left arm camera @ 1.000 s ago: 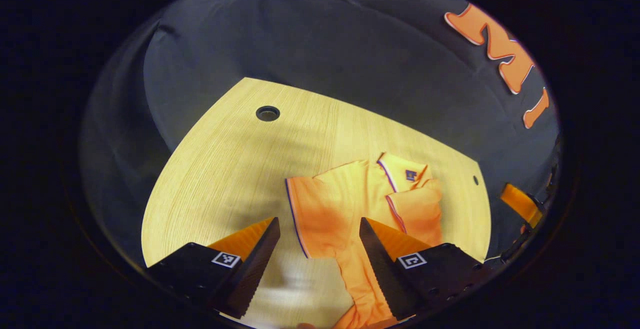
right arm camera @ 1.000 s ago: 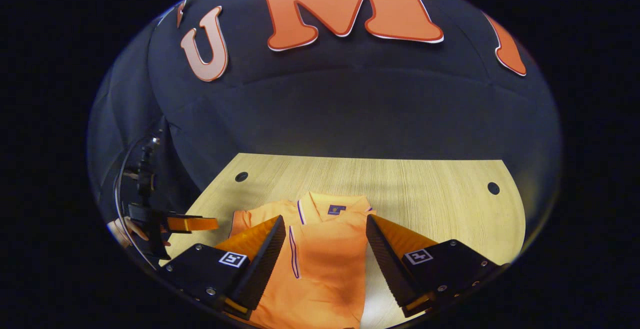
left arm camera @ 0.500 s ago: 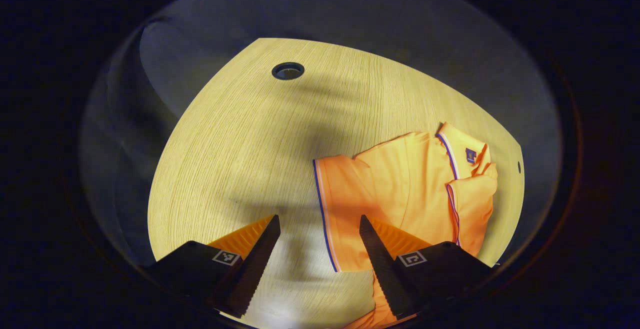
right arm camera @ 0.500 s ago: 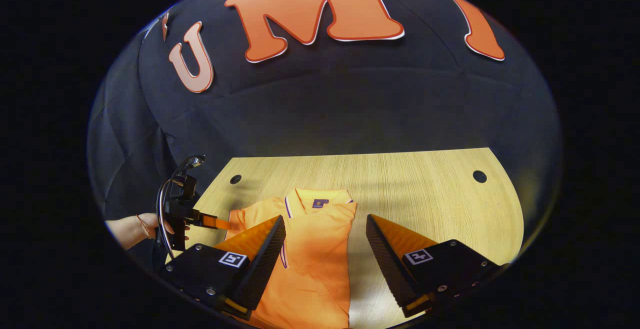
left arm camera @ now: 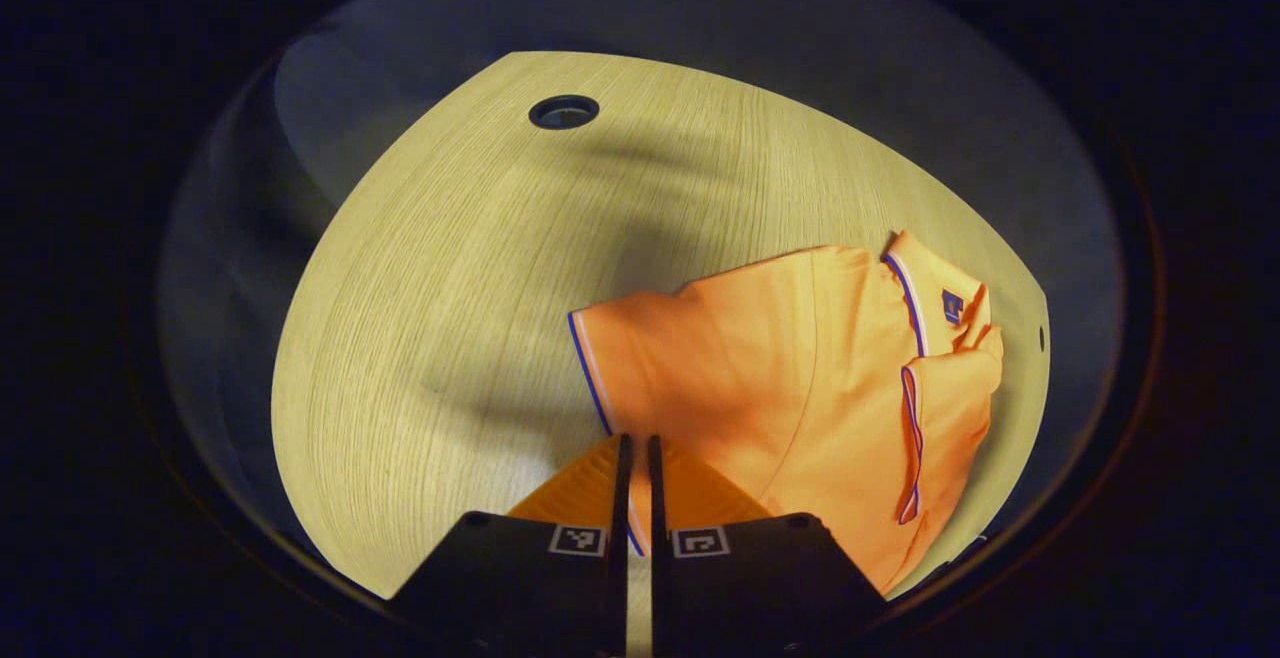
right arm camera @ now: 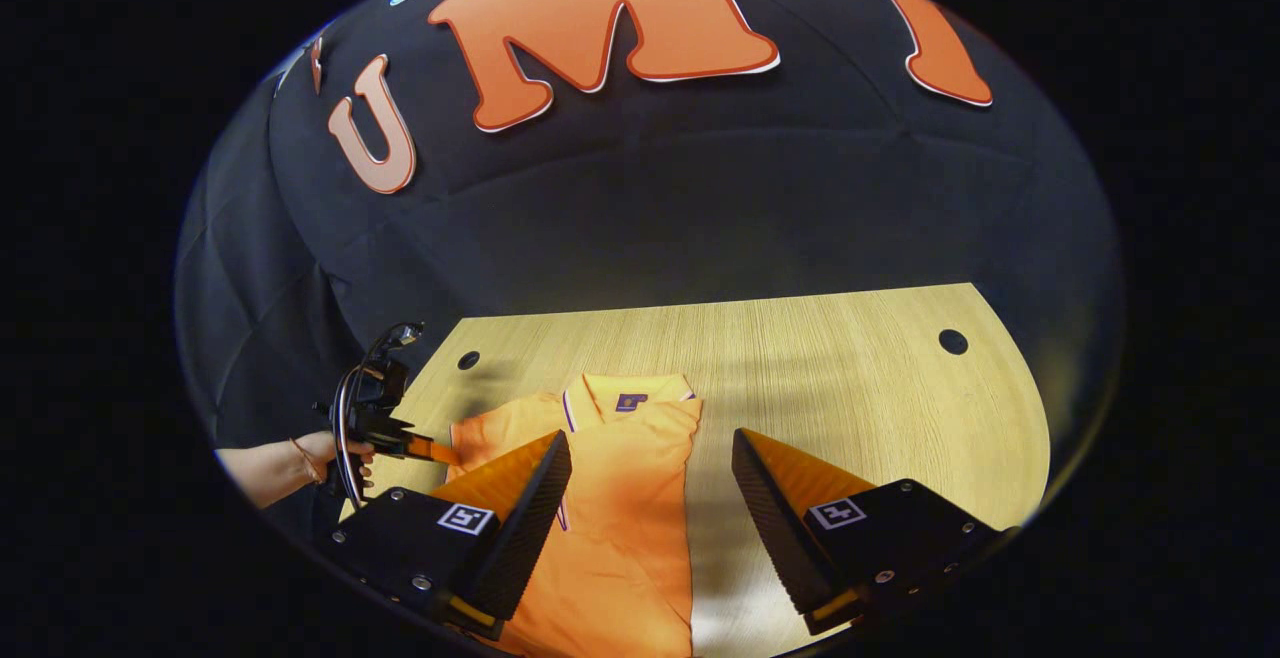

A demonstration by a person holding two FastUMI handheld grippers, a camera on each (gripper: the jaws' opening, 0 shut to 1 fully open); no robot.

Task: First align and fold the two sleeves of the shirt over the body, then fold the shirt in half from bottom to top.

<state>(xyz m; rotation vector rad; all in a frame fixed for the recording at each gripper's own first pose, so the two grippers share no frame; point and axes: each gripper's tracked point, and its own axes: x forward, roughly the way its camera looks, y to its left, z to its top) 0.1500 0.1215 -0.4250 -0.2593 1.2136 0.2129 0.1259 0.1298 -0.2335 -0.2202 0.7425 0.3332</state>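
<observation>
In the left gripper view, the left gripper at bottom centre has its fingers together, apparently pinching the striped hem of the left sleeve of the orange shirt, which lies right of centre on the wooden surface.

In the right gripper view, the right gripper hovers over the shirt at lower centre, fingers apart. The right sleeve looks already folded; next, carry the left sleeve across.
</observation>
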